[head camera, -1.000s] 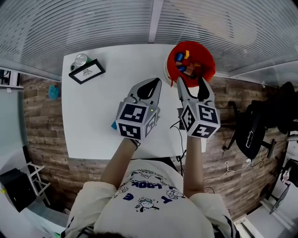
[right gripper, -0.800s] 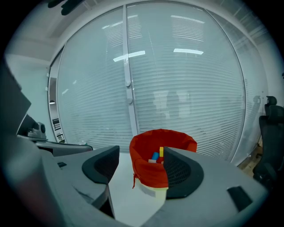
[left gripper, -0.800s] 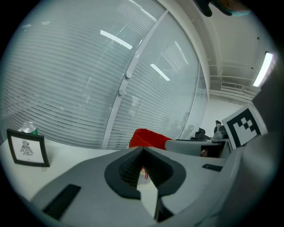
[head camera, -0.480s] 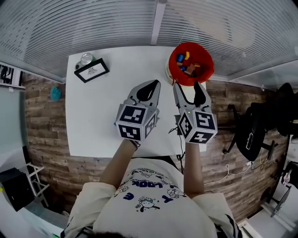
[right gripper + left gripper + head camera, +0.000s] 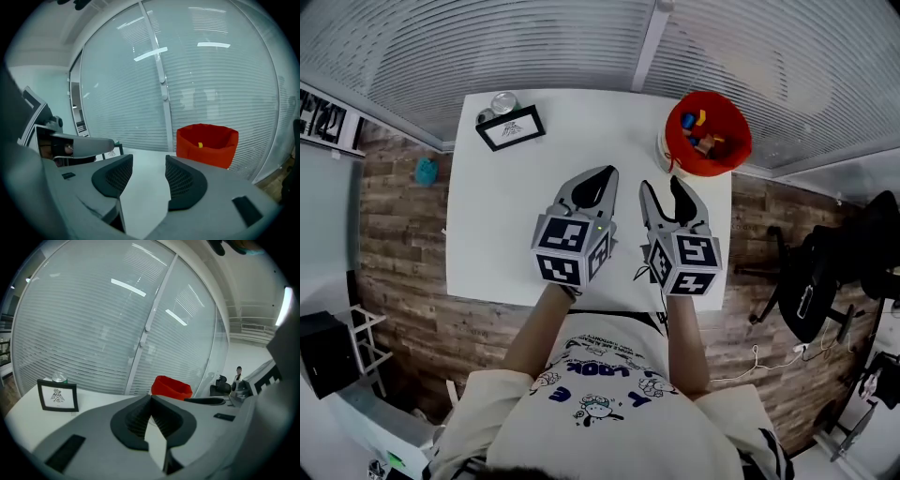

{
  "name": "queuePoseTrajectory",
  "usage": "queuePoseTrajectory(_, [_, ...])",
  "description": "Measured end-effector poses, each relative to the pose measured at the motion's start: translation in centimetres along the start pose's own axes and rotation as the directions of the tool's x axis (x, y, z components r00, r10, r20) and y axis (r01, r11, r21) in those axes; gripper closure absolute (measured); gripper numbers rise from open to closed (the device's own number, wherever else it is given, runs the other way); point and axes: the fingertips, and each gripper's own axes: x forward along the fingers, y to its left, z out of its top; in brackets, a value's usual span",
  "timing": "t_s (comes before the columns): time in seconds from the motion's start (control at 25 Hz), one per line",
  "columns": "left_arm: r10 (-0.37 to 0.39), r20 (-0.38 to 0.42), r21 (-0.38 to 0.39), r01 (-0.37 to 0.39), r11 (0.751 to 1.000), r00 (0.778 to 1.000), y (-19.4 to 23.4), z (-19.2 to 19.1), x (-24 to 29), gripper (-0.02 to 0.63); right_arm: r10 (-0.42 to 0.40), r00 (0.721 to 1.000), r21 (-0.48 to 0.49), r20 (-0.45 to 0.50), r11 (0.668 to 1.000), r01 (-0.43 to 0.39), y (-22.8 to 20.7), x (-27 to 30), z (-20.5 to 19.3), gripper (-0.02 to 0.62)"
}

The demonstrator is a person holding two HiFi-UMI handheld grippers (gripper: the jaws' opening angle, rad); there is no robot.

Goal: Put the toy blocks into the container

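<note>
Both tools hold nothing; the toy blocks (image 5: 705, 141) lie in the red container (image 5: 737, 150)
Left of the container, over the white worktop (image 5: 516, 225), the left tool (image 5: 605, 176) is pressed together on nothing. Just nearer the container, the right tool (image 5: 661, 186) is closing its jaws on air. The blocks look light, stiff and smooth, best pinched across two flat opposite faces.
</note>
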Motion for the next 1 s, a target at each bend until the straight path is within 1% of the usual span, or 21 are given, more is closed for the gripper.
queuePoseTrajectory(0.24, [0.085,0.002,-0.035,-0.085,0.996,0.996,2.8,-1.1,-2.4,0.575,0.087,0.995,-0.021,-0.05,0.996,-0.088,3.3,1.1,-1.6,0.379])
queuePoseTrajectory(0.44, [0.153,0.007,-0.069,-0.152,0.986,0.988,5.1,-1.8,-4.2,0.575,0.161,0.982,-0.041,-0.099,0.985,-0.166,6.2,2.1,-3.2,0.379])
queuePoseTrajectory(0.68, [0.234,-0.002,-0.114,-0.233,0.966,0.972,7.5,-3.3,-6.5,0.575,0.253,0.953,-0.061,-0.168,0.962,-0.266,9.7,3.1,-5.4,0.379])
queuePoseTrajectory(1.0, [0.315,-0.016,-0.175,-0.313,0.933,0.949,10.2,-5.2,-9.2,0.575,0.33,0.908,-0.08,-0.258,0.929,-0.361,13.4,3.6,-8.4,0.377])
